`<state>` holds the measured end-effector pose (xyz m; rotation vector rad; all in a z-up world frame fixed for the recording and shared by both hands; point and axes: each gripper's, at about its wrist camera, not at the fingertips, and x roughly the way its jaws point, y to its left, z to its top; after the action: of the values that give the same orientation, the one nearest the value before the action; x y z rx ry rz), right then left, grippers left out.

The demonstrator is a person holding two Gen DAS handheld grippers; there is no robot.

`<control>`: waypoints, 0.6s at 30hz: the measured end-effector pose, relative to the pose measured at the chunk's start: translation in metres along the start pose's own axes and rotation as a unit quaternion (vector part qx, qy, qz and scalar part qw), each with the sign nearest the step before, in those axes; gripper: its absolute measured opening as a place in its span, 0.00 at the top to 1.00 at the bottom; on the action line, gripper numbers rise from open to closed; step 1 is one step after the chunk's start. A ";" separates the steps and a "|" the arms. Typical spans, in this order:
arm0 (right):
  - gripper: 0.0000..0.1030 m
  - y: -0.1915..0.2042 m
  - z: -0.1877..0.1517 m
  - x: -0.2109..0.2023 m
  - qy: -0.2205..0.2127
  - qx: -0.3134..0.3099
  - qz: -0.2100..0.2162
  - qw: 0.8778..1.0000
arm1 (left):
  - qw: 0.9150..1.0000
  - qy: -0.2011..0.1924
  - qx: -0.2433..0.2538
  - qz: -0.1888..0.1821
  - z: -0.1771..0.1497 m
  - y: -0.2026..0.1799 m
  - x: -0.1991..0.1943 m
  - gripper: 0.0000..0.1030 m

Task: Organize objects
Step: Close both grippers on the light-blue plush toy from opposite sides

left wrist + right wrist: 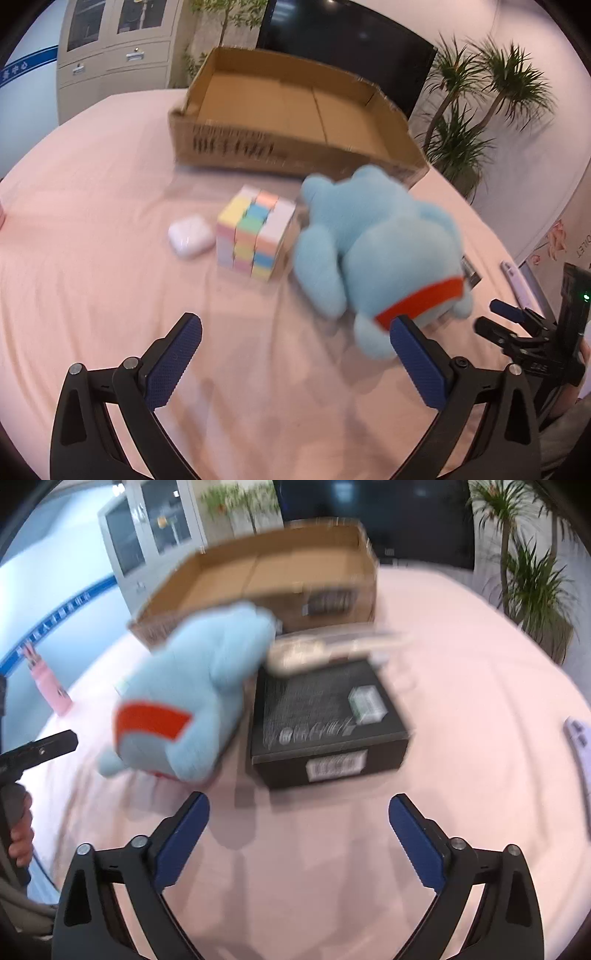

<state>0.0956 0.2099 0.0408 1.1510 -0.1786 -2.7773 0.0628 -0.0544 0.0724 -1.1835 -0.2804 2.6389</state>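
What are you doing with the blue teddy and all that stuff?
Someone is tidying a pink table using two hand-held grippers. Both the left gripper and the right gripper have open jaws and hold nothing. The blue plush toy, pastel cube, white earbud case and black box all sit outside the empty cardboard box.

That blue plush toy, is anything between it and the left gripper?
Nothing visible. The plush lies on the cloth just ahead of the open left gripper, its red band by one fingertip. The cube and earbud case sit farther off, to the left.
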 end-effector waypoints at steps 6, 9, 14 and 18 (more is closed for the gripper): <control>0.12 0.027 0.034 -0.017 -0.062 -0.022 0.074 0.995 | 0.998 0.033 -0.022 -0.050 0.017 -0.007 0.019 0.02; 0.18 0.052 0.045 -0.004 -0.046 -0.038 0.116 0.992 | 0.997 0.030 -0.030 -0.065 0.023 -0.011 0.025 0.05; 0.19 0.063 0.046 0.021 -0.010 -0.046 0.135 0.990 | 0.994 0.028 -0.030 -0.101 0.029 -0.016 0.023 0.05; 0.19 0.058 0.046 0.032 0.010 -0.045 0.125 0.991 | 0.990 0.048 -0.042 -0.129 0.033 -0.019 0.038 0.05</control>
<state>0.0454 0.1507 0.0601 1.0534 -0.1800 -2.5271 0.0159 -0.0278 0.0723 -1.2074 -0.4964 2.3606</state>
